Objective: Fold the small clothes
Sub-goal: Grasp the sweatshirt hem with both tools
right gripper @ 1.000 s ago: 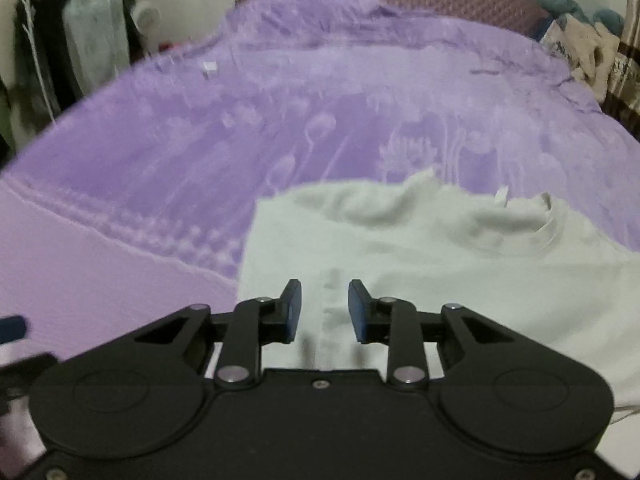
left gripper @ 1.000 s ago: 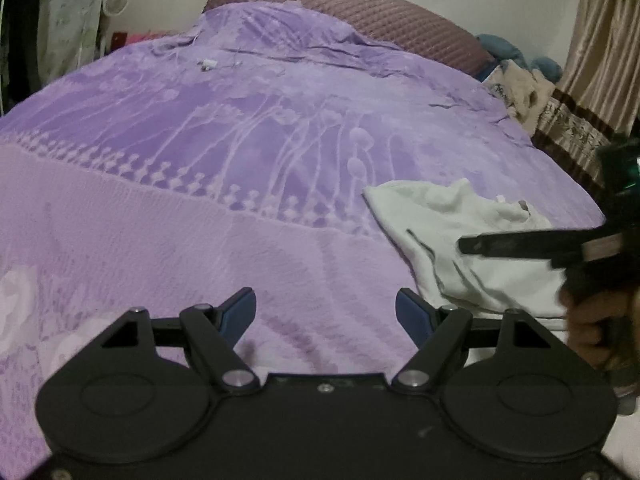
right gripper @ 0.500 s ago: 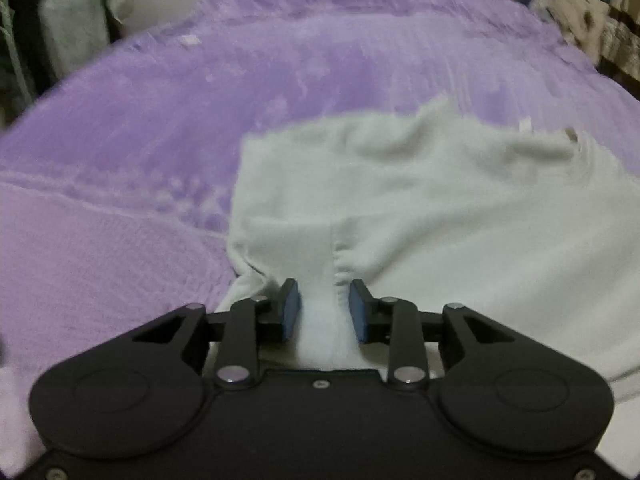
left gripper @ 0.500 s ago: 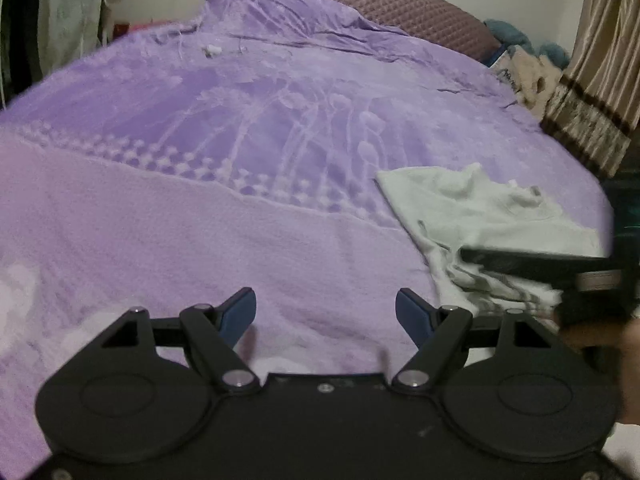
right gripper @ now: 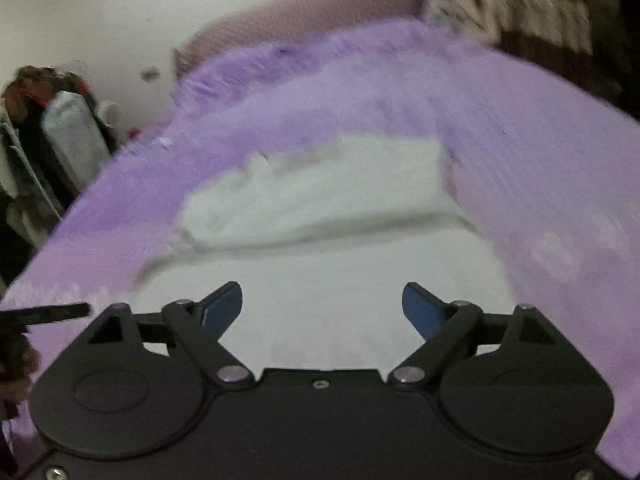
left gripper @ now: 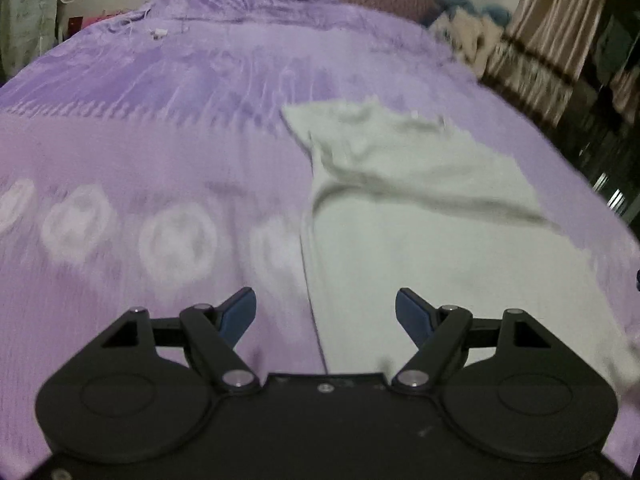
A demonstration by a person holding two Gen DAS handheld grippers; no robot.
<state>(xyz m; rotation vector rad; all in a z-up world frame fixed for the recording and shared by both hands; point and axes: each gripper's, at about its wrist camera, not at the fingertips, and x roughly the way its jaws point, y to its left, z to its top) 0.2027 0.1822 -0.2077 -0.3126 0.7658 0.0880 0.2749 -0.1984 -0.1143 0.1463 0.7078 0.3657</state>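
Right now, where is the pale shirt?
The pale shirt lies on the purple bedspread, right of centre in the left wrist view, directly ahead of both open grippers.

The left gripper [left gripper: 325, 312] has a matte black body with two round housings at seven and five o'clock, angular black linkage arms, and silver screw heads at the pivots. Its fingers [left gripper: 239, 311] carry blue pads. The right gripper [right gripper: 322, 307] looks identical: black shell, silver screws, blue-faced fingers [right gripper: 420, 310]. At nine o'clock in the right wrist view, a blurred brown shape is possibly the person's hand [right gripper: 16, 364].
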